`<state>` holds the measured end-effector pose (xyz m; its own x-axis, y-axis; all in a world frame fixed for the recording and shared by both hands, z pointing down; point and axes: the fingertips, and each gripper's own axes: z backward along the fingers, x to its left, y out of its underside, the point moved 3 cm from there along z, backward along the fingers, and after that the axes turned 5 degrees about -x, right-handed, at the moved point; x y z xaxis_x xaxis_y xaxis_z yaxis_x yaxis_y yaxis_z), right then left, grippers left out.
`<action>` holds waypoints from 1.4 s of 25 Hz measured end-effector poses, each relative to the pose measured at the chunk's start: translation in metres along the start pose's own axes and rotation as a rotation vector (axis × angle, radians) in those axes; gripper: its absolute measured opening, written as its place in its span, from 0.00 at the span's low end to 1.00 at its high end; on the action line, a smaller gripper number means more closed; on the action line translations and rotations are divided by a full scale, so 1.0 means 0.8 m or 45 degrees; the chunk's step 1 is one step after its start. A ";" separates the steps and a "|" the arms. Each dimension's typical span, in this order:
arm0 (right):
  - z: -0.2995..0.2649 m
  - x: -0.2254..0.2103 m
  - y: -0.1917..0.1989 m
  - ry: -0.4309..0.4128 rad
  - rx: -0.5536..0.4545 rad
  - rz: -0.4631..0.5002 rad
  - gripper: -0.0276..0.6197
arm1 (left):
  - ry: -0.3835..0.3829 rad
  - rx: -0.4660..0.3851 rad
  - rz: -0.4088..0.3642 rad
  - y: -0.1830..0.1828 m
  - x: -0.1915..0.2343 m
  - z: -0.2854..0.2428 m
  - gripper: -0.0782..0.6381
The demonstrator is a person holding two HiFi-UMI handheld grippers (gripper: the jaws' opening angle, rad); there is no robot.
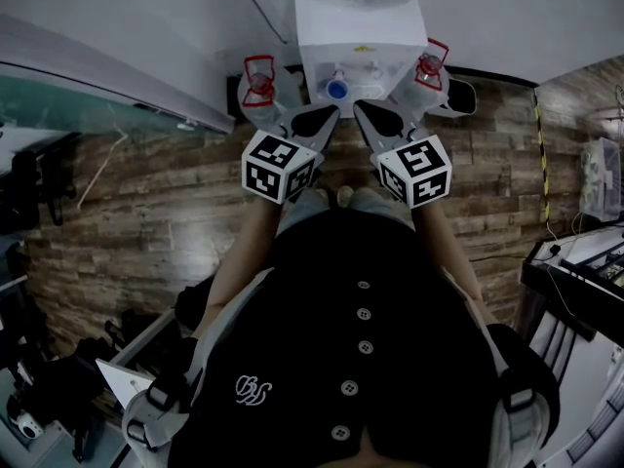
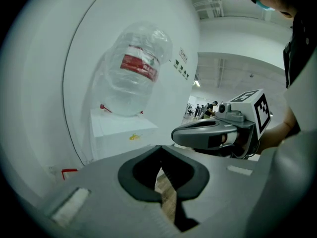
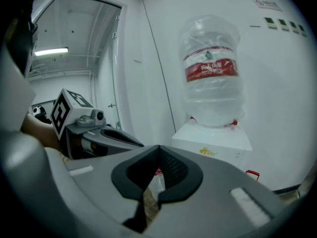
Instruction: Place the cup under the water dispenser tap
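So both tongs are held up in front of the dispenser (image 1: 359, 37), which sits at the top centre of the head view with its blue tap (image 1: 337, 89) facing down toward the person. The big clear bottle (image 3: 212, 73) is on top of it.

The left tongs (image 2: 159, 150) are pressed together at the tips, with nothing between them, just wood floor (image 1: 146, 213) showing through the gap lower down. The right tongs (image 3: 158, 148) are the same, tips together, and I don't see anything pinched.

Honestly, I can't pick out the cup for sure. The only candidate is a pale see-through shape (image 3: 154, 185) low in the centre of the right gripper view. It peeks through the slot under the tips, with a bit of red just above it. It looks like it's beyond the tongs, down by the dispenser's front, and not in the grip, but it's too small to call.

If that is the cup, my guess is a thin plastic one: super light, a bit slick, and easy to squash or tip over. I'd take it by the wall just below the rim, one pad inside and one outside, squeeze gently and keep it upright. Grabbing across the whole body would probably buckle it.
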<state>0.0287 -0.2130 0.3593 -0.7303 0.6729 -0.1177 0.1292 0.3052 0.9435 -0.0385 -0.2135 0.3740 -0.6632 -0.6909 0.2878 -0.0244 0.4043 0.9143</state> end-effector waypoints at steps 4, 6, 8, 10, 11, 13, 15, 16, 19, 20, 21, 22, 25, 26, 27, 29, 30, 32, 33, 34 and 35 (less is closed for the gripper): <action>0.002 0.002 0.006 -0.008 0.026 -0.008 0.04 | -0.007 0.072 -0.004 0.015 -0.004 -0.003 0.10; 0.003 0.004 0.008 -0.016 0.033 -0.011 0.04 | -0.005 0.078 0.002 0.017 -0.007 -0.003 0.10; 0.006 0.007 0.009 -0.030 0.044 -0.018 0.04 | -0.009 0.080 0.005 0.018 -0.008 -0.002 0.10; 0.008 0.012 0.011 -0.043 0.059 -0.020 0.04 | -0.017 0.080 0.010 0.019 -0.008 0.000 0.10; 0.009 0.014 0.013 -0.046 0.066 -0.018 0.04 | -0.021 0.079 0.013 0.020 -0.007 0.000 0.10; 0.011 0.016 0.017 -0.049 0.080 -0.019 0.04 | -0.024 0.083 0.016 0.021 -0.007 0.002 0.10; 0.011 0.017 0.022 -0.052 0.091 -0.031 0.04 | -0.023 0.093 0.017 0.024 -0.009 0.002 0.10; 0.012 0.017 0.024 -0.051 0.096 -0.039 0.04 | -0.020 0.101 0.016 0.027 -0.010 0.003 0.10; 0.010 0.017 0.030 -0.043 0.107 -0.056 0.04 | -0.009 0.119 0.014 0.034 -0.014 0.002 0.10; 0.009 0.018 0.031 -0.041 0.110 -0.057 0.04 | -0.009 0.119 0.014 0.035 -0.014 0.002 0.10; 0.008 0.018 0.031 -0.039 0.112 -0.060 0.04 | -0.008 0.116 0.014 0.035 -0.014 0.002 0.10; 0.008 0.018 0.032 -0.039 0.112 -0.064 0.04 | -0.006 0.115 0.015 0.035 -0.015 0.001 0.10; 0.010 0.020 0.032 -0.039 0.117 -0.068 0.04 | 0.004 0.116 0.023 0.035 -0.019 0.002 0.10; 0.010 0.021 0.033 -0.039 0.121 -0.070 0.04 | 0.005 0.120 0.026 0.036 -0.018 0.002 0.10; 0.009 0.021 0.033 -0.039 0.124 -0.073 0.04 | 0.004 0.127 0.029 0.038 -0.017 0.003 0.10; 0.009 0.021 0.035 -0.035 0.125 -0.079 0.04 | 0.005 0.139 0.032 0.041 -0.016 0.002 0.10; 0.009 0.021 0.035 -0.034 0.126 -0.079 0.04 | 0.008 0.140 0.032 0.041 -0.017 0.002 0.10; 0.012 0.019 0.037 -0.030 0.126 -0.076 0.04 | 0.013 0.142 0.031 0.042 -0.020 0.002 0.10; 0.012 0.018 0.038 -0.026 0.126 -0.076 0.04 | 0.014 0.143 0.028 0.042 -0.021 0.002 0.10; 0.013 0.018 0.039 -0.024 0.126 -0.077 0.04 | 0.013 0.142 0.026 0.042 -0.022 0.002 0.10; 0.013 0.018 0.039 -0.023 0.127 -0.078 0.04 | 0.009 0.139 0.026 0.042 -0.021 0.002 0.10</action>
<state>0.0293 -0.1870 0.3838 -0.7266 0.6628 -0.1809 0.1511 0.4110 0.8990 -0.0292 -0.1872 0.3993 -0.6592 -0.6859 0.3082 -0.0925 0.4807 0.8720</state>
